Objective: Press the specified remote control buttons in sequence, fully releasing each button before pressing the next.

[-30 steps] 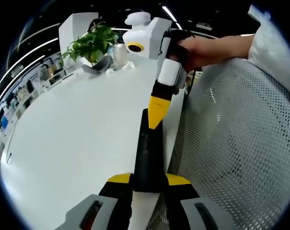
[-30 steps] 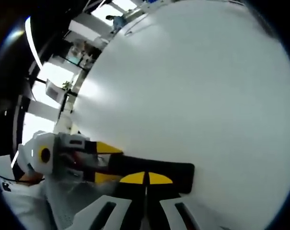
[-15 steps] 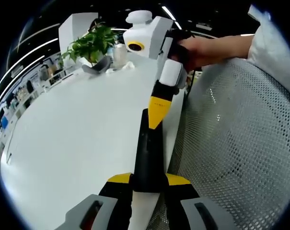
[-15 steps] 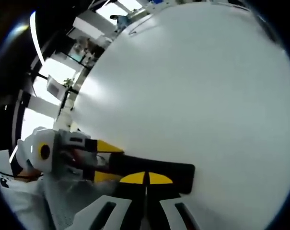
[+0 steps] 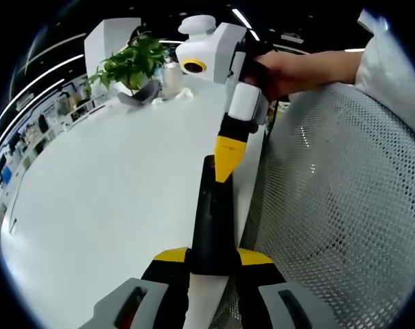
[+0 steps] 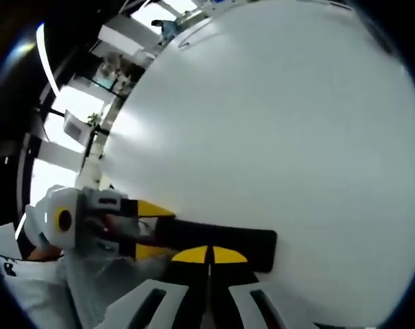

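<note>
**White tabletop, remote held at its edge, pressing tip barely lifted**

The left gripper [image 5: 212, 257] was seen closed on the near end of the remote control [image 5: 210, 219], its yellow pads [image 5: 171, 255] set against the two long sides. The right gripper [image 5: 224, 161] was held with its jaws brought together on nothing, forming a single yellow wedge whose point met the far end of the remote's top face.

Compared with half a second earlier, that wedge was found very slightly higher in the left gripper view, and the remote was otherwise unmoved. This was judged to be the start of a release rather than a new press. Contact could not be ruled out, so the button should not be counted as freed yet.

The remote was shown as a long, slim, matt black slab. Its buttons could not be made out. It was kept above the right edge of the table [image 5: 111, 192], a smooth, glossy white surface. A grey perforated mesh panel [image 5: 330, 205] lay beyond that edge. A person's hand [image 5: 296, 68] was wrapped around the right gripper's handle, and a leafy green plant [image 5: 128, 62] stood at the table's far end.
</note>
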The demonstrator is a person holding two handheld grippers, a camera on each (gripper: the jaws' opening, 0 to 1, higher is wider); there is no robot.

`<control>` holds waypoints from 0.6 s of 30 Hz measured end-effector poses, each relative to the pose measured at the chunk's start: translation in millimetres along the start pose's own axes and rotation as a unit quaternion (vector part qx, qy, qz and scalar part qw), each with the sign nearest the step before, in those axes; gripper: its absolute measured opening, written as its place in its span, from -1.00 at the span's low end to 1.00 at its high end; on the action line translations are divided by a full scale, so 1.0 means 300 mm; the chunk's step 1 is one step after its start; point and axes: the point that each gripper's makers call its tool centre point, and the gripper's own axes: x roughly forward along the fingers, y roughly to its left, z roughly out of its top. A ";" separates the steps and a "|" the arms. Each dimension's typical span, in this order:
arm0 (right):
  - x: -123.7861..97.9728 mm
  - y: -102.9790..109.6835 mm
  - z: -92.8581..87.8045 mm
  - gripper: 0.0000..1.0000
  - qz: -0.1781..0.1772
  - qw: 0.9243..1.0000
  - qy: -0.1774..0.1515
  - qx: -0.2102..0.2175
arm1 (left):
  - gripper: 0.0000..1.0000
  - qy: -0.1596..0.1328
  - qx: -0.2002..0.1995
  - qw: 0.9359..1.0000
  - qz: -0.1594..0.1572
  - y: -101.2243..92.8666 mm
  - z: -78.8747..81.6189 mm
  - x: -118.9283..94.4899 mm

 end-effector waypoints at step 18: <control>-0.020 -0.029 -0.019 -1.00 -0.012 0.999 0.018 0.039 | -0.51 0.000 0.000 1.000 0.000 0.001 0.000 -0.001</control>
